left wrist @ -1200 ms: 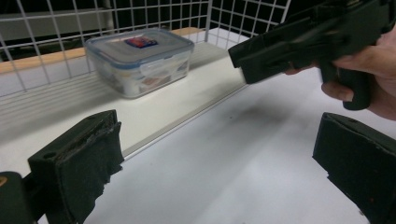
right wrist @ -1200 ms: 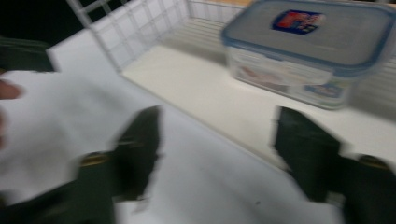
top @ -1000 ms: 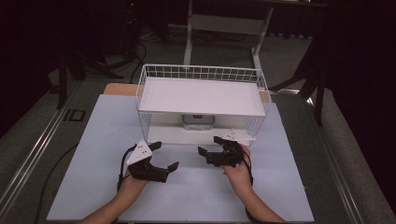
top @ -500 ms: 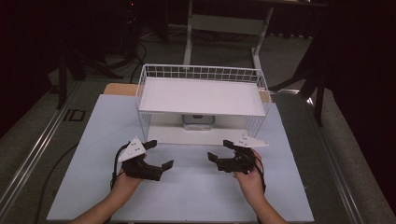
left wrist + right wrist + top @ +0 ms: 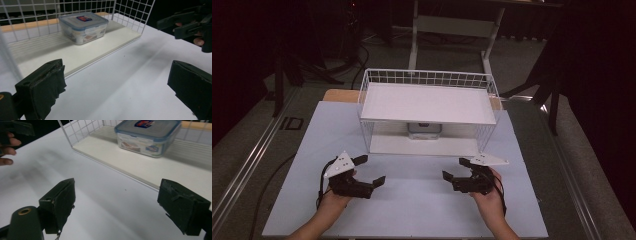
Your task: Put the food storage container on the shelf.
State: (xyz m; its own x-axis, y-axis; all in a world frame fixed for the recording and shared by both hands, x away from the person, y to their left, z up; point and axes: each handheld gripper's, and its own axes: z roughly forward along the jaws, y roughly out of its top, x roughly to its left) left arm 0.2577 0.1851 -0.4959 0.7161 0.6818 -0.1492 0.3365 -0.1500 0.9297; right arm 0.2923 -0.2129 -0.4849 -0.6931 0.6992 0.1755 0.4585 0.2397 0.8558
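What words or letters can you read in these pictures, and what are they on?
"ID": on the grey floor strip left of the table, in the high view.
Red and blue sticker on the lid of the clear plastic box: lettering too blurred to read in either gripper view.
Printed label on the side of that box: too small and blurred to read.
Nothing readable on the wire shelf, or on the left gripper and right gripper.

From above the near edge we look forward and down over the white surface (image 5: 412, 200). Both gripper views sit low and close, sharing the lidded container (image 5: 83, 26) in the wire rack (image 5: 427, 80).
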